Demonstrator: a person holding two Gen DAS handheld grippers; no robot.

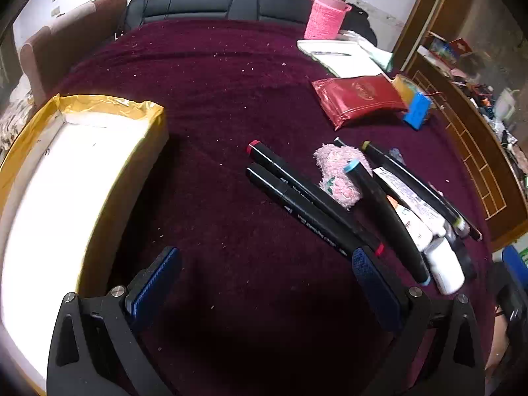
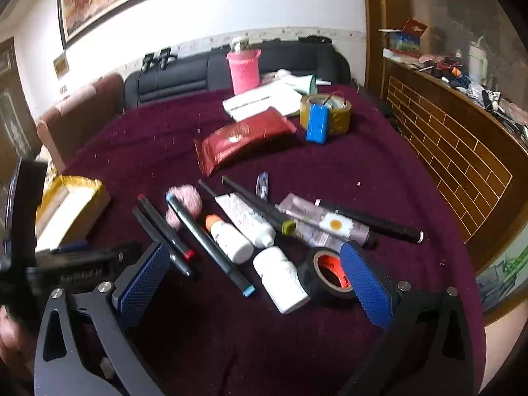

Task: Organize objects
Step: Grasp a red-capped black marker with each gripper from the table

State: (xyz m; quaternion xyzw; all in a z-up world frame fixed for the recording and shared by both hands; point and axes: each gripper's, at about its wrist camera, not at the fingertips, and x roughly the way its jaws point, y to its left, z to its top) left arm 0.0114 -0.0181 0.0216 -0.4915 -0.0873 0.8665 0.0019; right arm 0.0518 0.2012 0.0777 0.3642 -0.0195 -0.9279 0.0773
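Two hand-held grippers hover over a desk (image 1: 231, 76) covered in a dark maroon cloth, both with nothing in them. The left gripper (image 1: 264, 283) has its blue-padded fingers (image 1: 155, 283) spread wide above bare cloth near the desk's front edge. The right gripper (image 2: 254, 277) is likewise spread wide, its fingers reaching toward a jumble of small items. At the left edge of the desk sits an open cardboard box (image 1: 82, 178) with a white inside and yellow tape on its rim, probably where the items belong. Toward the front right corner lie several black markers (image 1: 307, 198) side by side, a fluffy pink cloth item (image 1: 336, 175), squeeze tubes (image 2: 244, 217), two white bottles (image 2: 283, 277) on their sides, and a roll of black tape (image 2: 326, 270) that lies just beside the right gripper's outer finger. Farther back are a red foil pouch (image 2: 244, 138), a blue block (image 2: 316, 122) leaning on a roll of brown tape (image 2: 340, 115), and a bottle in a pink knitted sleeve (image 2: 244, 69). The markers look light, stiff and smooth, so they may roll; gripping one across the middle of its barrel seems safest. The bottles are round and slippery, best held across the body.
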